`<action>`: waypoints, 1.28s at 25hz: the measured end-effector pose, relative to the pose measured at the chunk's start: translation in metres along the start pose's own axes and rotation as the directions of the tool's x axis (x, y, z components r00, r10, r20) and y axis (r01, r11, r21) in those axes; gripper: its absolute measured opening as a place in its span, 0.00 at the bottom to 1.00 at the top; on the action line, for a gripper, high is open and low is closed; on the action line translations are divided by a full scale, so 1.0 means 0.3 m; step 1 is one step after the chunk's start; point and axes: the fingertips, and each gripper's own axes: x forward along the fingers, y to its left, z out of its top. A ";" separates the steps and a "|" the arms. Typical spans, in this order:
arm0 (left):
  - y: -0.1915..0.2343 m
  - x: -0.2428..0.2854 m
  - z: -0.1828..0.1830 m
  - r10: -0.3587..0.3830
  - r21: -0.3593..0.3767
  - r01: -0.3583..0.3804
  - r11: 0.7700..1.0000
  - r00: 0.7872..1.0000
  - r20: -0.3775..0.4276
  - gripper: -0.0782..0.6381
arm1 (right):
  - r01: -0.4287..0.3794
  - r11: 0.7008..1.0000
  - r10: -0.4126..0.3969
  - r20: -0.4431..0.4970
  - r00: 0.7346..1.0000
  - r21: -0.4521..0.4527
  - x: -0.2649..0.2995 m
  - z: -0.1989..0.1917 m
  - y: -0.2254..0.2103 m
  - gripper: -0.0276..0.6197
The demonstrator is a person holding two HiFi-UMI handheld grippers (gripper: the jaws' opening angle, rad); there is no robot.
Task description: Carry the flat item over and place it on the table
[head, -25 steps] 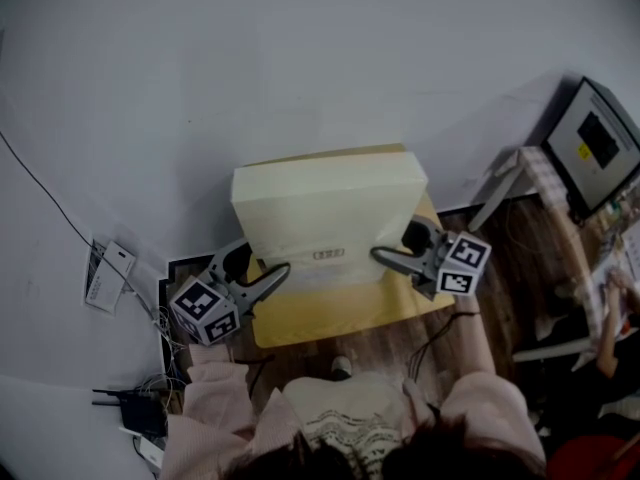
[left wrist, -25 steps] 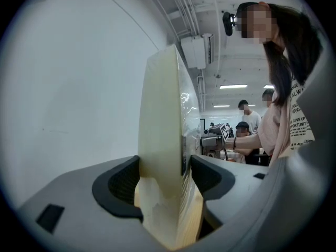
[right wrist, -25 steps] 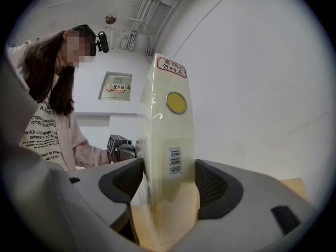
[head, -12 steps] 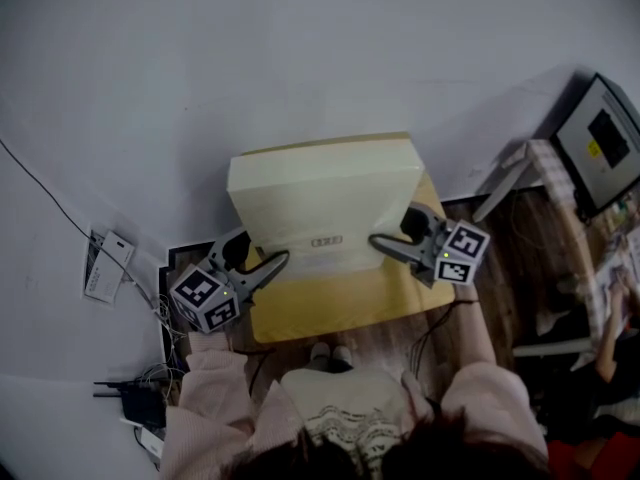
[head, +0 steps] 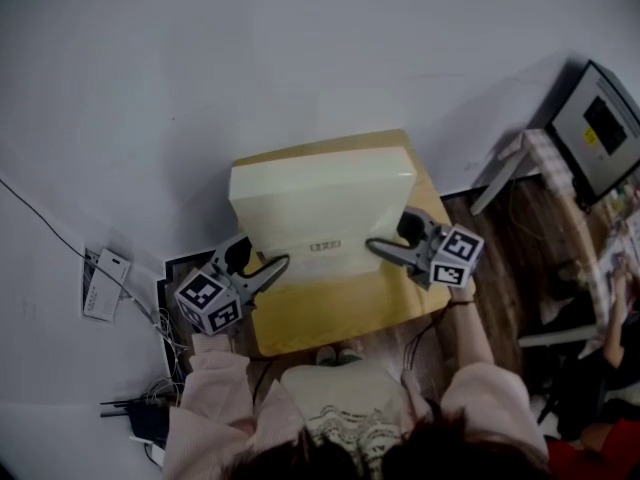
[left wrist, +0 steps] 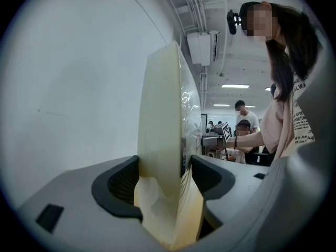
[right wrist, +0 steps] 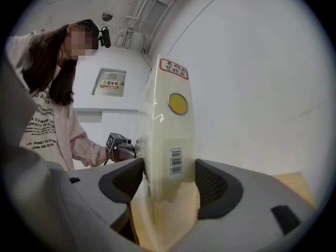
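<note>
flat pack [head: 320,203] is clamped at its ends in the jaws of the left gripper [head: 275,266] and right gripper [head: 380,250], yellow table [head: 330,318] beneath them; its glossy wrap may slide free if either gripper tilts.

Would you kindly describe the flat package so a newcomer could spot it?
In the head view, find the mustard-yellow board against the white surface. Overlapping it, clamped between the left tool and right tool, is the flat package. It is paler cream than the board, film-wrapped, with a barcode on one edge.
</note>
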 end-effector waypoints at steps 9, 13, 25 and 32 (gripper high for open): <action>0.052 0.042 -0.100 -0.016 -0.007 0.015 1.000 0.999 -0.032 0.55 | 0.034 0.999 -0.034 -0.007 0.999 -0.006 0.022 -0.097 -0.032 0.53; 0.062 0.053 -0.136 -0.019 -0.029 0.018 0.999 0.999 -0.030 0.55 | 0.044 0.999 -0.044 -0.009 0.999 0.007 0.025 -0.130 -0.043 0.53; 0.082 0.044 -0.207 -0.004 -0.030 0.003 1.000 0.999 -0.034 0.55 | 0.048 0.999 -0.049 -0.047 0.998 -0.012 0.051 -0.197 -0.038 0.53; 0.074 0.046 -0.249 0.003 -0.012 -0.004 1.000 0.998 -0.063 0.55 | 0.060 0.998 -0.062 -0.074 0.995 -0.030 0.043 -0.237 -0.023 0.53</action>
